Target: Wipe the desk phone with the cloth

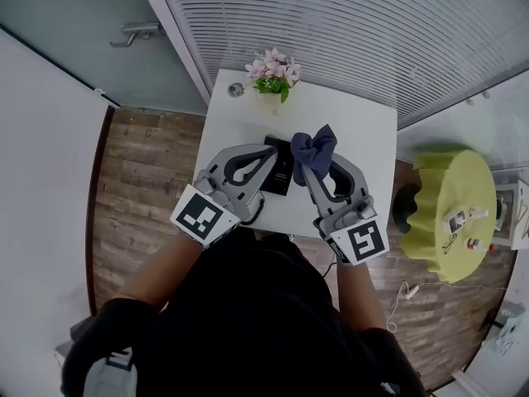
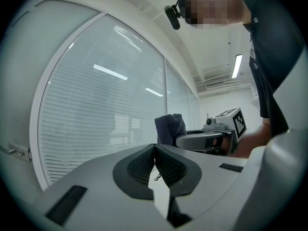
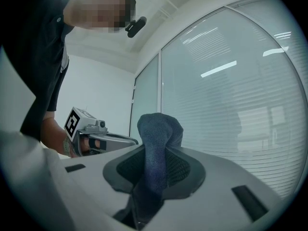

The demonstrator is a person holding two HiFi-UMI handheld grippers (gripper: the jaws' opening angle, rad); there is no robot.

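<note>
The black desk phone (image 1: pixel 280 174) lies on the white desk (image 1: pixel 364 139), partly hidden between my two grippers. My right gripper (image 1: pixel 319 165) is shut on a dark blue cloth (image 1: pixel 314 148), which bunches up above the jaw tips just right of the phone. In the right gripper view the cloth (image 3: pixel 157 146) fills the gap between the pads and sticks up past them. My left gripper (image 1: pixel 269 150) is shut with nothing in it, over the phone's left side. Its pads (image 2: pixel 166 167) meet, and the cloth (image 2: pixel 169 128) shows beyond them.
A pot of pink flowers (image 1: pixel 274 74) and a small round object (image 1: pixel 235 89) stand at the desk's far edge. A yellow-green round table (image 1: pixel 450 209) with small items is at the right. Window blinds (image 1: pixel 347 31) run behind the desk, with wood floor (image 1: pixel 140 188) at the left.
</note>
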